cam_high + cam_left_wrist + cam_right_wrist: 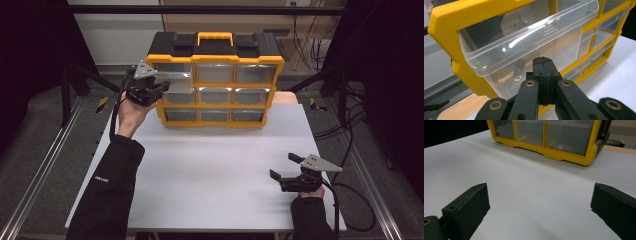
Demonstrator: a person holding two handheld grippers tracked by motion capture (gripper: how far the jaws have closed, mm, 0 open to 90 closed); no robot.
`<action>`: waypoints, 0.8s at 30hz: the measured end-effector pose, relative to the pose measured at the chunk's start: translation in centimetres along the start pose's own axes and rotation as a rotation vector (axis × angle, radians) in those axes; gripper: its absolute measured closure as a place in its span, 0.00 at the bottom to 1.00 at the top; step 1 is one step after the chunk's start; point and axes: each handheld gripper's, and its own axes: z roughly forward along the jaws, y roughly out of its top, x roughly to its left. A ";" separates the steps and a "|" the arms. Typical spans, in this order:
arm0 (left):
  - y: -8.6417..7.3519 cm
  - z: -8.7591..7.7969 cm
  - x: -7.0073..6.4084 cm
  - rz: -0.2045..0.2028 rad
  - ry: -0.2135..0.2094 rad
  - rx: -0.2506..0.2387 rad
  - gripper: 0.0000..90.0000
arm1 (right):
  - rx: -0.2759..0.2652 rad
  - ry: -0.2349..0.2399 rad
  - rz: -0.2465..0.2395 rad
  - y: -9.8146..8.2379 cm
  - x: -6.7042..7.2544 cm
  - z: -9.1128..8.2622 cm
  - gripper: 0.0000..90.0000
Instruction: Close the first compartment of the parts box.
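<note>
On the white counter, the yellow plastic organiser's clear top-left drawer sits pulled out above my closed left fingers; right fingers gape empty.

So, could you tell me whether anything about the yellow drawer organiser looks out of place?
Yes: on the yellow plastic drawer organiser, the clear plastic top-left drawer sticks out of its slot, while the others sit flush. The shut left gripper is right below its front.

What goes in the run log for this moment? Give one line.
left tool: shut, at pulled-out clear drawer | right tool: open, over table | organizer: upright
</note>
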 end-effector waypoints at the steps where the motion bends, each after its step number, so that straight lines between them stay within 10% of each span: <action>1: 0.0 0.0 0.0 0.002 0.001 0.000 0.99 | 0.000 0.000 0.000 0.0 0.0 0.0 0.02; 24: 0.3 1.3 0.8 0.004 0.026 -0.009 0.99 | 0.000 0.001 0.001 0.0 0.0 0.0 0.02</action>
